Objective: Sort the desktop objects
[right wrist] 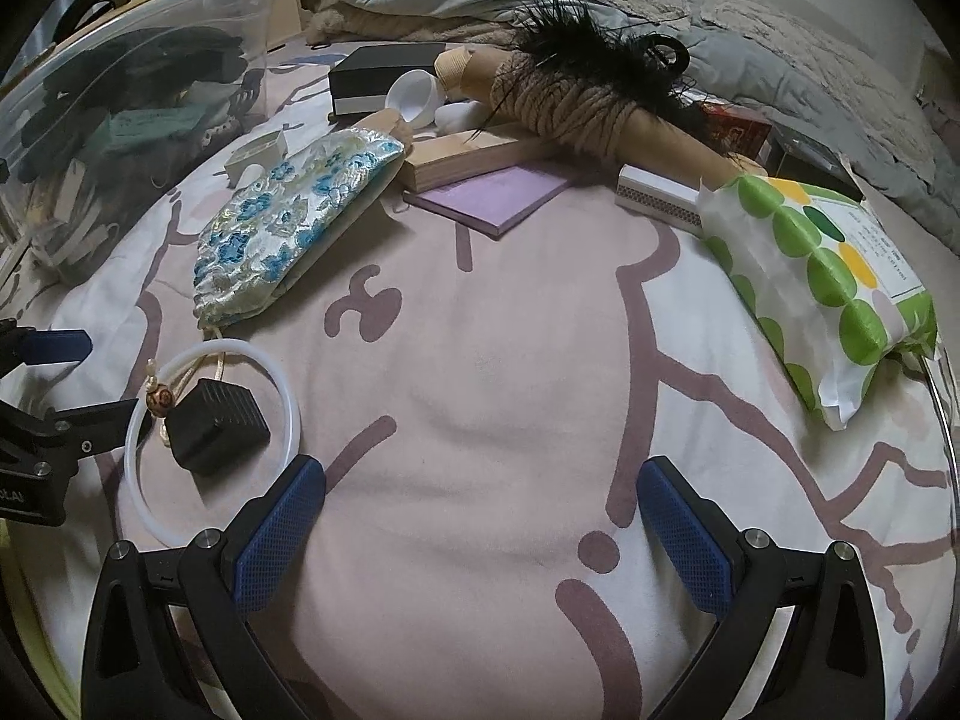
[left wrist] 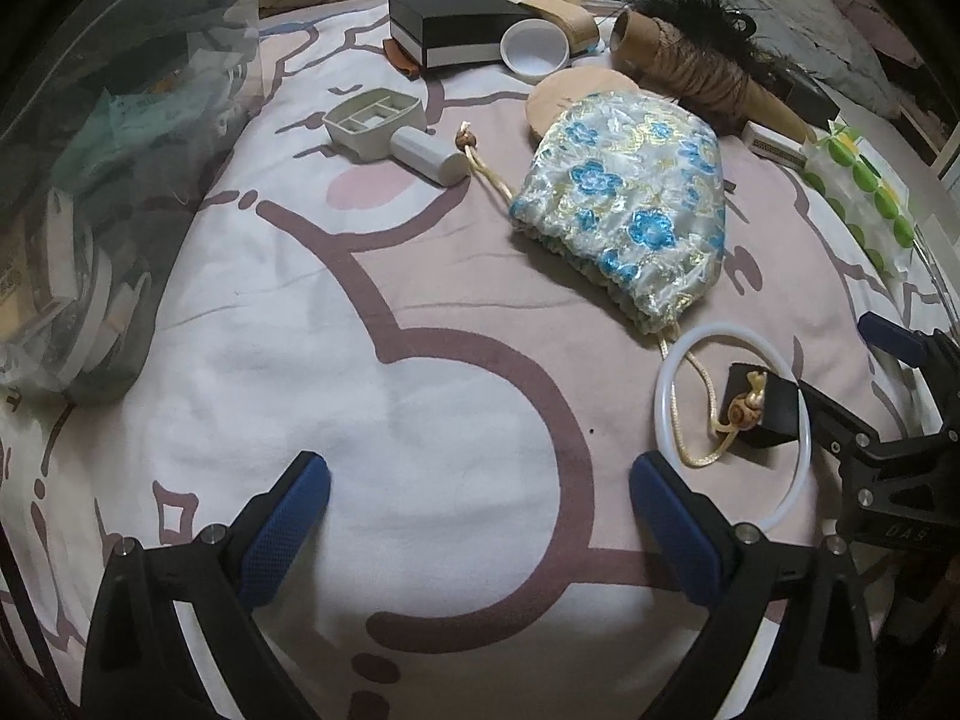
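Both the left gripper [left wrist: 480, 516] and right gripper [right wrist: 480, 516] hang wide open and empty over the blanket [left wrist: 372, 396], so although the clear bin [left wrist: 90, 180] holds some items, the pouch [left wrist: 630, 204], white ring [left wrist: 663, 414], black block [right wrist: 217, 427] and tissue pack [right wrist: 822, 282] apparently remain unsorted.

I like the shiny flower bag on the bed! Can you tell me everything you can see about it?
The flower bag is a small drawstring pouch of shiny, silky-looking cloth, pale silver with blue and yellowish woven flowers. It lies flat on the pink-and-white bedspread, its gathered mouth toward the grippers. A cream cord runs from the mouth across the white ring and ends in a brown bead beside the black block. A second beaded cord end lies near the white handled gadget. The pouch's far end overlaps a tan round piece. Neither gripper touches it.
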